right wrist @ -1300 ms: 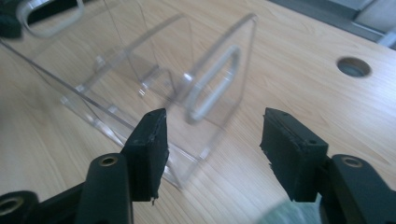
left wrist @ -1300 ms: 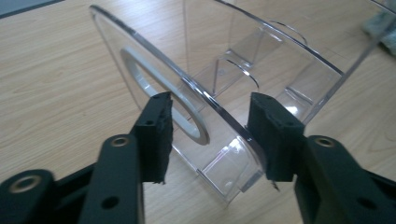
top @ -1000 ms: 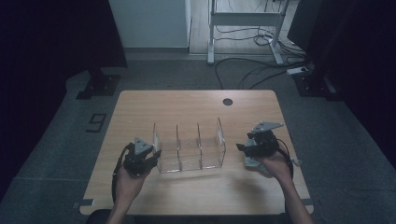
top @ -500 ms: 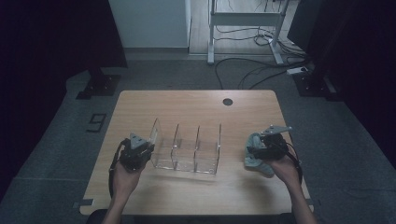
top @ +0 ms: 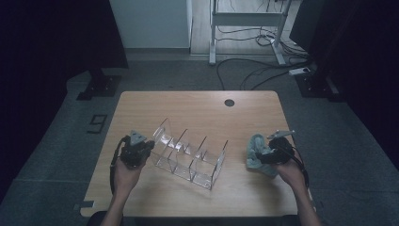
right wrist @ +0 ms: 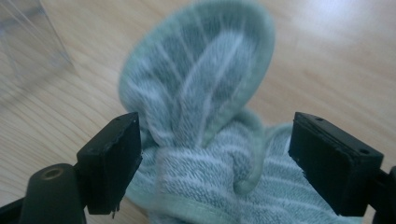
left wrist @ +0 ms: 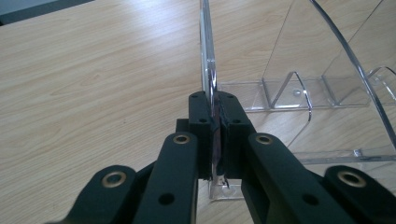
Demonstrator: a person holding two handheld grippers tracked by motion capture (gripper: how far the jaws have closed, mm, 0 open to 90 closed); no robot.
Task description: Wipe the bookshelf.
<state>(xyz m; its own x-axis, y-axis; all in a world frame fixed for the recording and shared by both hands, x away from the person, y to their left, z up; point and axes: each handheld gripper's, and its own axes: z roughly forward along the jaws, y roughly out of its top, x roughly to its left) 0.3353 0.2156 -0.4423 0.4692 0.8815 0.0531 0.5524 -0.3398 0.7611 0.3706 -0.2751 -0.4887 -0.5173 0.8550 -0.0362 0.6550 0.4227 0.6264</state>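
**Ana:** High view first, biggest thing: a pale wooden table (top: 197, 110) with rounded corners and a small round black hole near its far edge. What stands on it?

**Ben:** A clear acrylic rack with upright dividers (top: 190, 155), set slantwise on the near half of the table, left of centre. Its left end plate is at the left gripper (top: 151, 149).

**Ana:** How do that gripper's fingers stand?

**Ben:** They have just been closing, and in the left gripper view they (left wrist: 201, 135) are pinched tight on the thin edge of the rack's end plate (left wrist: 208, 65), one black pad on each face. The rest of the rack runs off to the right in that view, base flat on the wood.

**Ana:** And to the right?

**Ben:** A crumpled grey-green terry cloth with pale stripes (top: 259, 153) lies on the table well apart from the rack, near the right edge. The right gripper (top: 261, 156) is at it.

**Ana:** Gripped?

**Ben:** No. The right gripper view shows the fingers (right wrist: 112, 158) wide, having just been opening; the cloth (right wrist: 205, 140) bulges up between them. The left pad is just at the fabric, the right pad stands clear of it.
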